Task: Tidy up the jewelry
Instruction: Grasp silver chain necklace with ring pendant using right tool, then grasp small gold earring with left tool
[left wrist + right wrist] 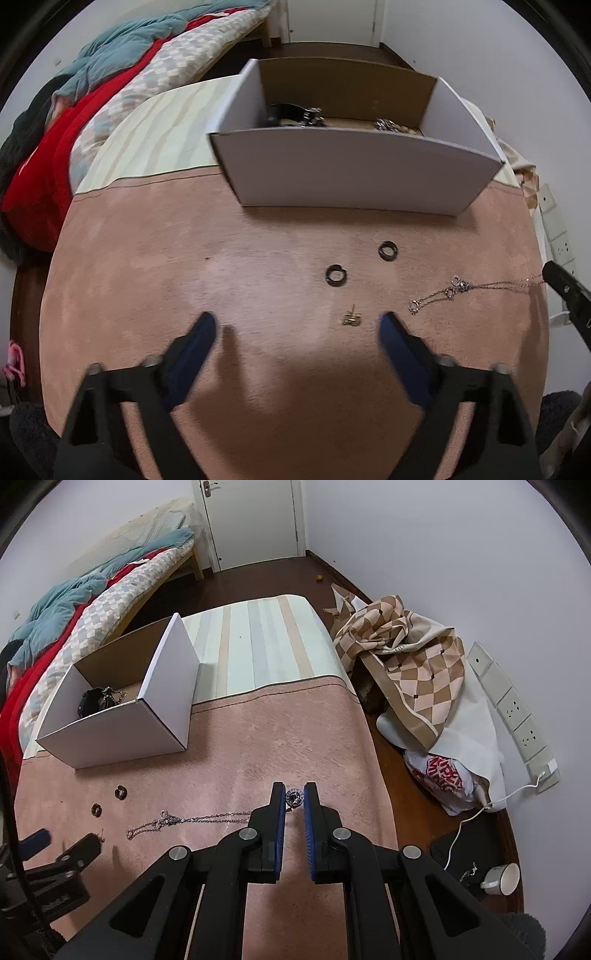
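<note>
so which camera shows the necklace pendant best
The right wrist view: the round pendant sits between the right gripper fingertips, chain trailing left on the pink cloth. The left wrist view shows only the chain; the pendant end is hidden.

Each wrist camera looks forward and down, close over the pink fuzzy mat (pixel 147 258). Both views share the open white cardboard box (pixel 351 173) and the thin silver chain necklace (pixel 207 818).

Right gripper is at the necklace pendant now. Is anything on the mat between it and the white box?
Nothing tall. The right gripper brackets the pendant, jaws not visibly closed on it. Toward the white box only two black rings lie flat on the pink mat. The box's near wall must be cleared from above.
</note>
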Demonstrator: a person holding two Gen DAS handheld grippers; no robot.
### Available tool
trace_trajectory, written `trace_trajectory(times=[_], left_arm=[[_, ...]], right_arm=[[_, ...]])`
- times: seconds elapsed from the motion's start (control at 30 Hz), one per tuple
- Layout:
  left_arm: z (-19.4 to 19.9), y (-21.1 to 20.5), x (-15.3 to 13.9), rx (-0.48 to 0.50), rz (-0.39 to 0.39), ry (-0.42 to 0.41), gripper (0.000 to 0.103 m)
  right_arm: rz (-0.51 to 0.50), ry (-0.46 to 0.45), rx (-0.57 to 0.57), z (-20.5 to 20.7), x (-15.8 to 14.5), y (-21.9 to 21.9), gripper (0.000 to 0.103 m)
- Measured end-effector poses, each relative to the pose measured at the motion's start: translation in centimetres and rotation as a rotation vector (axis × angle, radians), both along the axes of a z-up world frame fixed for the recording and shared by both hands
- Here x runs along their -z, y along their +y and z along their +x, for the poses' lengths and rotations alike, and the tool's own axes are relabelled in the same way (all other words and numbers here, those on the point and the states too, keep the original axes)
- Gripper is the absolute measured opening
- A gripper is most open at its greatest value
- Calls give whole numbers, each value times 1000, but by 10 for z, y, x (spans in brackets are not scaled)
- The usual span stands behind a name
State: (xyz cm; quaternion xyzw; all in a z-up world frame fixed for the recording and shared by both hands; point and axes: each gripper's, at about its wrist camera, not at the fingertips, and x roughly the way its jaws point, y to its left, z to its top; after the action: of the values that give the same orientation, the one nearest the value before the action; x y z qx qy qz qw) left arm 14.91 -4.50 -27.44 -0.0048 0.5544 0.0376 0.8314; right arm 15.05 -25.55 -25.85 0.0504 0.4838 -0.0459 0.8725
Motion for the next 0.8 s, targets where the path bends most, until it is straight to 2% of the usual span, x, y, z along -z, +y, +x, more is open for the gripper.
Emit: trace_trajectory(times=[0.2,0.4,0.6,0.8], left_arm=[[1,-6,0,18,-15,-22,30],[0,-14,-2,44,-17,-34,6],[-7,-14,-8,57,-40,-46,6],[-11,-9,-34,63,-54,-86,6]], right_arm=[[3,-4,-2,-3,-1,-2,10],[2,-8,4,-4,-4,-2,10],[25,-25,-2,-6,-16,-1,10],[66,-85,-58,-7,-51,13,10]])
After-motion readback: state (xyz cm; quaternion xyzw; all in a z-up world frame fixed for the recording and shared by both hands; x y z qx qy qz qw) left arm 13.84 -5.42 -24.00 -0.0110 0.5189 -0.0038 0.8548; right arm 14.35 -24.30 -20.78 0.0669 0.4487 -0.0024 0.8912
